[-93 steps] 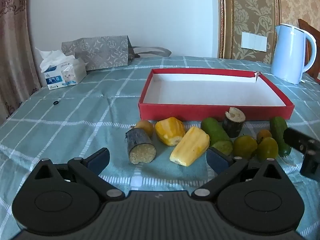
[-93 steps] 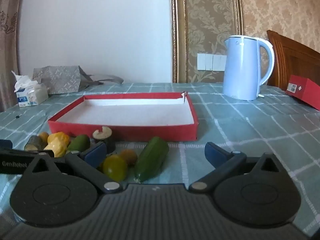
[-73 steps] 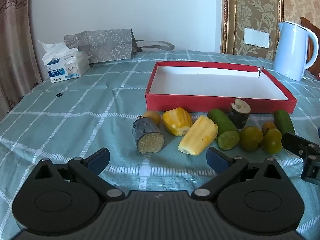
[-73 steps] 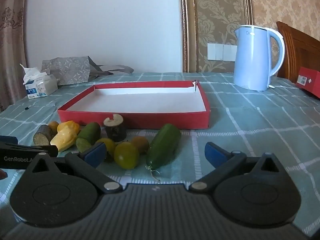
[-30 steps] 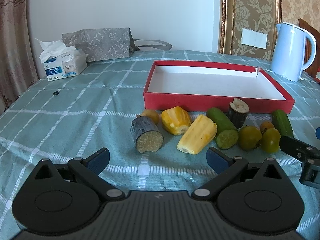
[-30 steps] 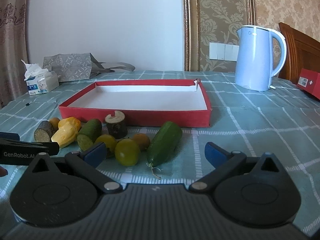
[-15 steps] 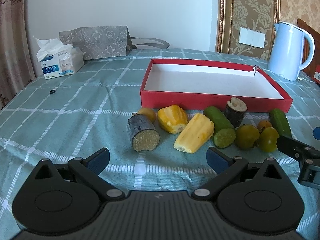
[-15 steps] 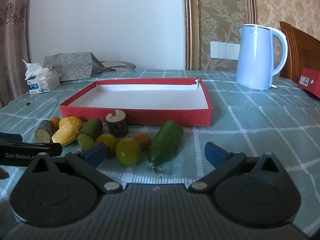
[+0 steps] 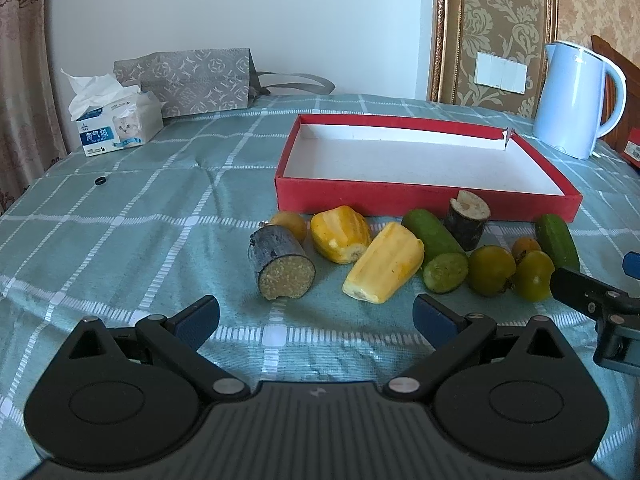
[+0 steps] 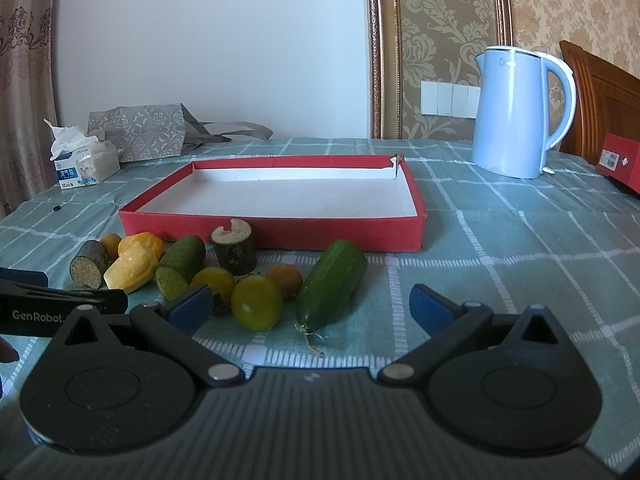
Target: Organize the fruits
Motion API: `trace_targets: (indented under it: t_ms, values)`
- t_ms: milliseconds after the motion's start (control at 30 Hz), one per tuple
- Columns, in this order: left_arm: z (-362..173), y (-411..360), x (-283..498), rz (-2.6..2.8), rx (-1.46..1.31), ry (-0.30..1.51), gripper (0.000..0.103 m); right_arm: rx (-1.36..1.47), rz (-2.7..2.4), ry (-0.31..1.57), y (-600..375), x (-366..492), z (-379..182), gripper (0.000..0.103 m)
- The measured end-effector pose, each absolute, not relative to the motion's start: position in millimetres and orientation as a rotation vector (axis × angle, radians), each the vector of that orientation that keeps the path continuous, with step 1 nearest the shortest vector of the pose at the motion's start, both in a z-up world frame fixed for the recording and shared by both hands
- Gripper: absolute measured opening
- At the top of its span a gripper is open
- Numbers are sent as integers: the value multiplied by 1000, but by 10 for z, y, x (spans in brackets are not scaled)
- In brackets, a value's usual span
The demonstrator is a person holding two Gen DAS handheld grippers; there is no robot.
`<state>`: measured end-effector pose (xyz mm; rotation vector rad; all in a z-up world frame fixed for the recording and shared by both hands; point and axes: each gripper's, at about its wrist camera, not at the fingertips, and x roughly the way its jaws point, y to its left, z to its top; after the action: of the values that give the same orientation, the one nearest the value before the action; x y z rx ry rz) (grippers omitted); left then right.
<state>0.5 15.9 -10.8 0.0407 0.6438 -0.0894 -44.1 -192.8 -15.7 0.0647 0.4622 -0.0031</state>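
Note:
A shallow red tray (image 9: 424, 197) (image 10: 280, 224) with a white floor lies on the checked tablecloth. In front of it sits a row of produce: a dark cut stump piece (image 9: 282, 264), two yellow pieces (image 9: 340, 234) (image 9: 386, 268), a cut cucumber (image 9: 436, 256), a small log piece (image 9: 468, 220) (image 10: 234, 246), yellow-green tomatoes (image 9: 491, 270) (image 10: 256, 307) and a whole cucumber (image 10: 333, 284) (image 9: 557, 240). My left gripper (image 9: 316, 314) is open, just short of the stump piece. My right gripper (image 10: 312, 304) is open, with the whole cucumber's stem end between its fingers' line.
A light blue kettle (image 10: 516, 110) (image 9: 574, 98) stands at the back right. A tissue box (image 9: 116, 124) and a grey patterned bag (image 9: 188, 80) sit at the back left. A small red box (image 10: 620, 160) lies at the far right, by a wooden chair (image 10: 600, 96).
Both views drifted slightly; the fruit row sits a little nearer and lower in each. Both grippers stayed open and nothing was picked up.

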Motion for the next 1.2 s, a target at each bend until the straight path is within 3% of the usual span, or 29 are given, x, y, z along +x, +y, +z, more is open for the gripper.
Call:
trace_targets:
  t_ms: [900, 1200]
  values:
    - [32, 570, 57, -87, 17, 571, 103, 123, 0, 508, -2014, -367, -201, 103]
    - [-55, 506, 343, 8, -7, 676, 103, 120, 11, 522, -1996, -340, -210, 103]
